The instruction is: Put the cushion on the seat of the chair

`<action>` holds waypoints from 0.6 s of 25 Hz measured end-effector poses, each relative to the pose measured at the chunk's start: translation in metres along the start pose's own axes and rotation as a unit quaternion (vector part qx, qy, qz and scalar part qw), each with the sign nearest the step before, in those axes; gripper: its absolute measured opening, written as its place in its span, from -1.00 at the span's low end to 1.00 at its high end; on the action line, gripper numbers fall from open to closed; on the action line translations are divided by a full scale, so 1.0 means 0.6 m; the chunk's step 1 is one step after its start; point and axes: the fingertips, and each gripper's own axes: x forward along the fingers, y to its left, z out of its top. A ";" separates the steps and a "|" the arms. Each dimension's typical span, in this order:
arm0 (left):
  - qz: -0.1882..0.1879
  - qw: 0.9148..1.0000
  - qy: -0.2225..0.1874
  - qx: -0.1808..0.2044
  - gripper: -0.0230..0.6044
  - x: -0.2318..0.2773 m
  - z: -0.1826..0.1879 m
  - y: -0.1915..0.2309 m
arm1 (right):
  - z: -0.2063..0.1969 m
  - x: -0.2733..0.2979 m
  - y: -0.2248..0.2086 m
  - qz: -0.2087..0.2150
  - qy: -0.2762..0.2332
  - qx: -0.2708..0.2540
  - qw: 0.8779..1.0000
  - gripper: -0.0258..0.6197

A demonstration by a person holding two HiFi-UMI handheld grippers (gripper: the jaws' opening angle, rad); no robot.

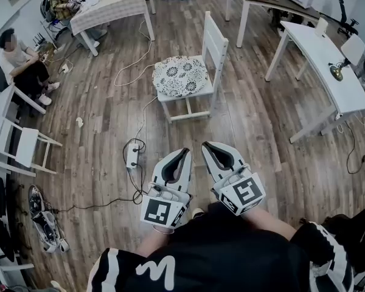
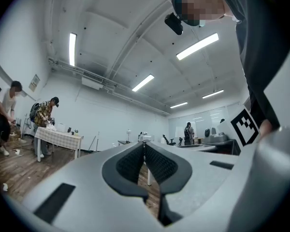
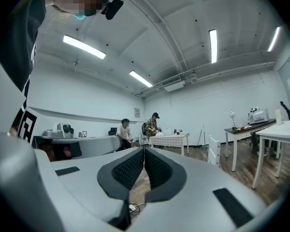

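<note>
On one chair [image 1: 216, 40], one cushion [image 1: 180, 75]; nearer, left gripper [image 1: 185, 152], right gripper [image 1: 207, 145], all jaws pressed together.

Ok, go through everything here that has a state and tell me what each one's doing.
Patterned cushion: lying flat on the chair seat.
White chair: upright on the floor.
Left gripper: shut, nothing between the jaws.
Right gripper: shut, nothing between the jaws.
Power strip: lying on the floor, cable attached.

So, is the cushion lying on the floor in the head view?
No, the cushion rests on the seat of the chair, clear of the wooden floor.
</note>
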 end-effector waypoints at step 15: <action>0.018 1.000 -0.005 0.000 -0.88 0.014 0.008 -0.083 | 0.011 -0.076 -0.019 0.030 0.003 -0.012 0.999 -0.85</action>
